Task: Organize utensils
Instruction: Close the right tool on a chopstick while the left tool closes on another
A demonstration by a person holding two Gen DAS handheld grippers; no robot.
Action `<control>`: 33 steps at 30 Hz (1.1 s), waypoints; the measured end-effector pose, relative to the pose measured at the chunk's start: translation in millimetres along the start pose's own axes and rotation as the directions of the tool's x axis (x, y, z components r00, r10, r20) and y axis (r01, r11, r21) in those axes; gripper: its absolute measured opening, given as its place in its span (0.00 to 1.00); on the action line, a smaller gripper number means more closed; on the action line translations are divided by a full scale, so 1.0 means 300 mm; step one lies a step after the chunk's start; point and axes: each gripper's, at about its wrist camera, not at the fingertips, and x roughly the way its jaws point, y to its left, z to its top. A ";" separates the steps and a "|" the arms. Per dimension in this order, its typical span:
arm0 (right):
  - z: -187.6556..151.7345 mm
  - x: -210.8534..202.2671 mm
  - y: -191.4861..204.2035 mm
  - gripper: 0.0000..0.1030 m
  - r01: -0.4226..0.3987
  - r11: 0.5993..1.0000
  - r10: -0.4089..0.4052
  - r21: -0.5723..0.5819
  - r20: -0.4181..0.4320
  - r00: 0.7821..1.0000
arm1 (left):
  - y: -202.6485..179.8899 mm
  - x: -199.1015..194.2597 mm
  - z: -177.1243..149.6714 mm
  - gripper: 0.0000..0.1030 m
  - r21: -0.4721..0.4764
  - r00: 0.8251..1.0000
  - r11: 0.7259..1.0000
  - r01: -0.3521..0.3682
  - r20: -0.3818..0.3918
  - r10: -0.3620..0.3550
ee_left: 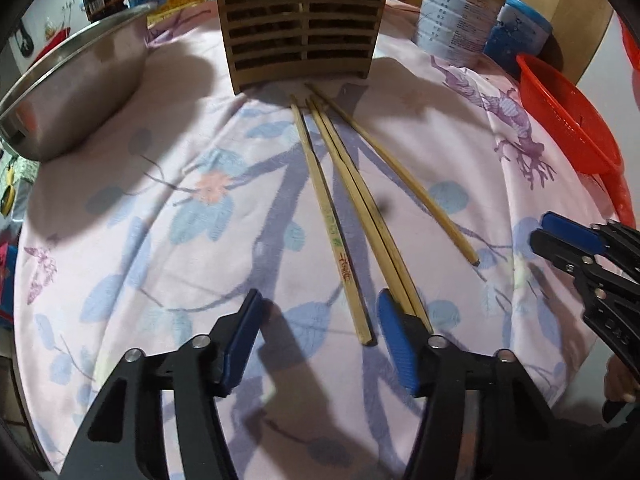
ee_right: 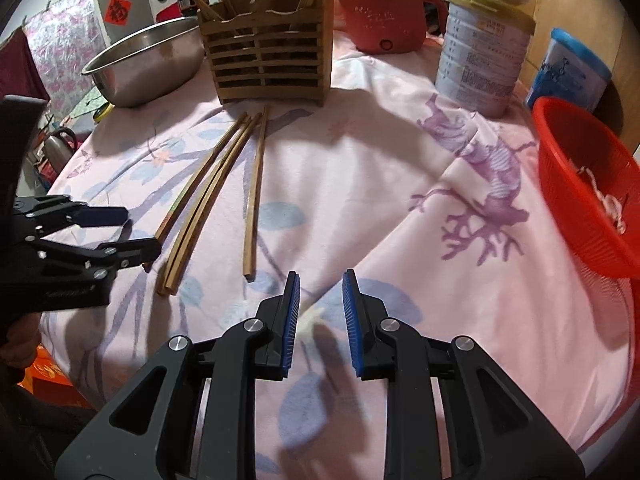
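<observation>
A: Four bamboo chopsticks [ee_left: 348, 208] are being seen lying on the floral tablecloth [ee_left: 160, 240], fanned from the wooden utensil holder [ee_left: 302, 28]. The left gripper [ee_left: 320, 312] is being held open over their near ends; one printed chopstick [ee_left: 340, 248] is lying between its fingers, untouched.

B: The right gripper [ee_right: 320, 304] is being held narrowly open over bare cloth, nothing gripped. Chopsticks are being seen upright in the holder. The steel bowl [ee_right: 148, 60] interior is hidden. The red basket [ee_right: 580, 184] contents are too blurred.
</observation>
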 end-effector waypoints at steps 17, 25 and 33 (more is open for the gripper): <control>0.028 0.068 0.133 0.24 -0.160 0.986 0.160 -0.047 -0.006 0.987 | 0.158 -0.047 -0.076 0.17 -0.103 0.994 0.989 -0.107 0.017 0.110; -0.007 0.116 0.127 0.13 -0.145 0.989 0.144 0.015 0.031 0.989 | 0.153 -0.040 -0.073 0.19 -0.106 0.989 0.986 -0.129 0.058 0.135; -0.003 0.110 0.116 0.06 -0.135 0.990 0.134 0.030 0.047 0.990 | 0.130 -0.049 -0.072 0.06 -0.105 0.991 0.988 -0.115 0.052 0.121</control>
